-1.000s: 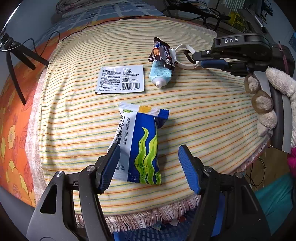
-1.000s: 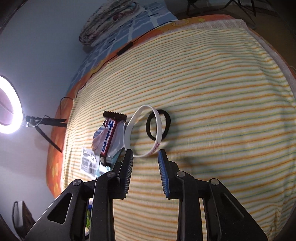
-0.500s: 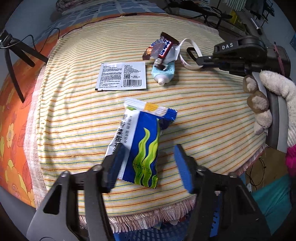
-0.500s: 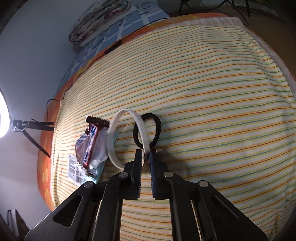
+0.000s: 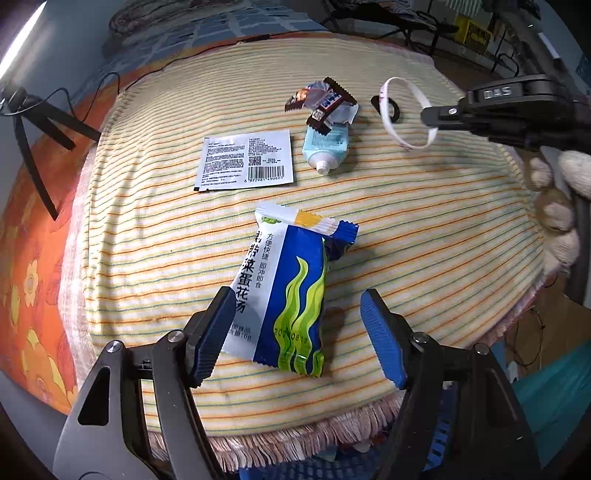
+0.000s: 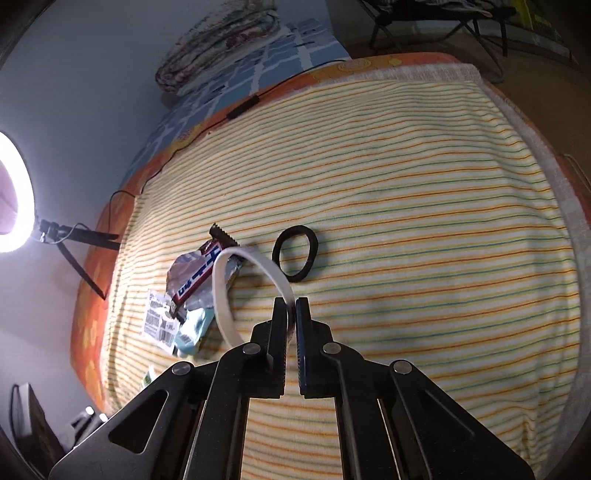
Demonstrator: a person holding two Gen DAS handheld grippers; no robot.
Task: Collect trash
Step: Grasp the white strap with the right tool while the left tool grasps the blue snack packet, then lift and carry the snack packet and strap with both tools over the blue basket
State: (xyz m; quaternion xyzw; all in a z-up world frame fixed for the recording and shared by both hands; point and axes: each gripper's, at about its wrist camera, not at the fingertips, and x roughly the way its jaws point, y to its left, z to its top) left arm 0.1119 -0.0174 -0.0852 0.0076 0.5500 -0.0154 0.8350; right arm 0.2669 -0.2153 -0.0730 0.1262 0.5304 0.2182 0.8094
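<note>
My right gripper (image 6: 294, 304) is shut on a white wristband (image 6: 221, 291) and holds it just above the striped blanket; it shows in the left wrist view (image 5: 404, 112) too. A black hair tie (image 6: 295, 253) lies on the blanket beyond it. My left gripper (image 5: 295, 325) is open around the lower end of a blue, white and green snack packet (image 5: 284, 291). A brown candy wrapper (image 5: 325, 101) lies on a pale blue tube (image 5: 327, 146). A white sachet with a barcode (image 5: 245, 158) lies flat to their left.
The striped blanket (image 5: 424, 229) covers an orange flowered bed; its fringed edge is just below my left gripper. A blue basket (image 5: 332, 467) shows under that edge. A ring light on a black tripod (image 6: 11, 192) stands at the left. Folded bedding (image 6: 221, 33) lies at the back.
My right gripper closed on the white wristband and lifted it clear of the black hair tie. My left gripper moved over the snack packet's lower end and stayed open.
</note>
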